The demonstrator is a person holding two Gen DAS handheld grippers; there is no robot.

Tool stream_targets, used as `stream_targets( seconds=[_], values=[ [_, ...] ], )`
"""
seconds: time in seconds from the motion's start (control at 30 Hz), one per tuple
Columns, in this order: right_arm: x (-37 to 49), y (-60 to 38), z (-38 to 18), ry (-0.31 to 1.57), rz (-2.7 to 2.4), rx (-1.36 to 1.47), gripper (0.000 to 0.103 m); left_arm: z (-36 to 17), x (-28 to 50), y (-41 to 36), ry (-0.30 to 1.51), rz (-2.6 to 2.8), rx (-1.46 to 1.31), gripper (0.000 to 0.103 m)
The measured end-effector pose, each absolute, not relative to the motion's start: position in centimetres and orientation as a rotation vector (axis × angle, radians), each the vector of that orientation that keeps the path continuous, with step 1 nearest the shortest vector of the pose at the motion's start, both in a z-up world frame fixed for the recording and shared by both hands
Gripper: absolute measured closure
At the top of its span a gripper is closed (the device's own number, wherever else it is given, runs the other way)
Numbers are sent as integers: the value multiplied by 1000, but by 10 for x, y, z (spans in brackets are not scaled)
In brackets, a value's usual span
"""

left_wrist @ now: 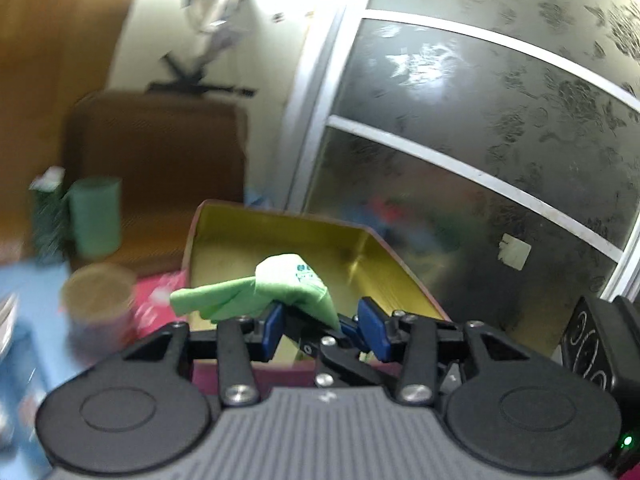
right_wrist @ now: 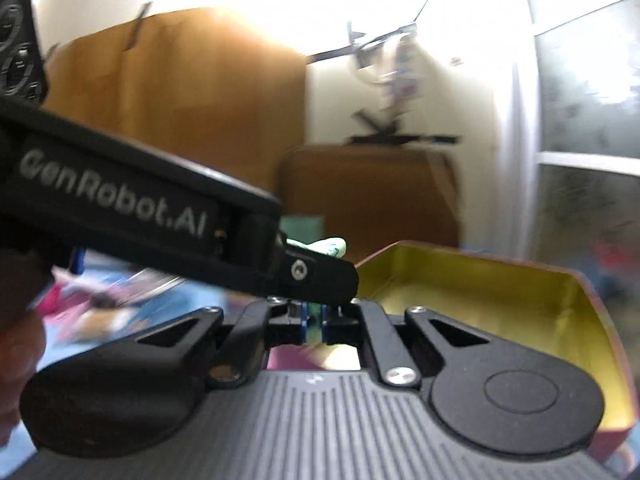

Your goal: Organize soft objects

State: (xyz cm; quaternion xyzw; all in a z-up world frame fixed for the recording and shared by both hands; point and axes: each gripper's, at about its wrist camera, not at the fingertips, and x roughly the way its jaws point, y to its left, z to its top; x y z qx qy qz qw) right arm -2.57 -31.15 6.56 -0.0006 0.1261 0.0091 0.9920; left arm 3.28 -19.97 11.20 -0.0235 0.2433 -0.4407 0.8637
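The biggest thing in both views is the open box (left_wrist: 256,236) with shiny yellow walls inside and a dark red outside. The left camera looks into it from the near side. The right camera shows it (right_wrist: 500,280) off to the right, with its far wall and right corner.

Only the left view shows a big frosted glass door (left_wrist: 480,152) on the right, a green cup (left_wrist: 96,216) and a round brown tub (left_wrist: 100,300) on the left, all blurry.

Only the right view shows the side of the left gripper (right_wrist: 320,276), a long black bar crossing the picture, with white letters on it.

The green cloth (left_wrist: 276,288) is soft and folded. In the left view it hangs over the box, up off the bottom. The left gripper (left_wrist: 324,326) pinches the cloth between its blue pads (left_wrist: 272,330). In the right view only a pale green tip of the cloth (right_wrist: 330,246) peeks out behind the black bar.

The right gripper (right_wrist: 313,320) is squeezed nearly closed. Its blue pads (right_wrist: 304,318) have a thin gap, and whether anything is in it is hidden.
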Motion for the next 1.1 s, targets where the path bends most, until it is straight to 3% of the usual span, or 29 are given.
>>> stream_targets(
  seconds=[0.17, 0.23, 0.27, 0.3, 0.33, 0.4, 0.63, 0.77, 0.8, 0.83, 0.9, 1.1],
  values=[
    [-8, -350, 56, 291, -125, 7, 94, 102, 51, -238, 529, -910, -25, 60],
    [0, -365, 46, 331, -175, 29, 86, 95, 59, -240, 560, -886, -36, 56],
    [2, -372, 42, 348, -202, 41, 77, 90, 63, -237, 569, -879, -37, 53],
    [3, -378, 38, 365, -219, 53, 49, 85, 65, -235, 576, -861, -36, 49],
    [3, -381, 33, 376, -234, 67, 28, 82, 66, -233, 582, -844, -33, 47],
    [-1, -387, 29, 356, -283, 87, 20, 75, 68, -225, 599, -815, -35, 47],
    [-26, -395, 42, 230, -386, 178, 20, 61, 60, -181, 617, -763, -64, 47],
    [-44, -382, 53, 101, -355, 217, 20, 53, 40, -140, 592, -737, -68, 41],
    [-49, -375, 55, 55, -327, 215, 15, 50, 35, -129, 584, -722, -60, 39],
    [-53, -366, 57, 7, -273, 202, 0, 46, 30, -115, 580, -696, -51, 37],
    [-54, -348, 61, -37, -157, 166, 0, 40, 25, -90, 581, -640, -45, 36],
    [-31, -290, 53, 85, 177, 95, 0, 21, 29, 3, 589, -375, -95, 35]
  ],
)
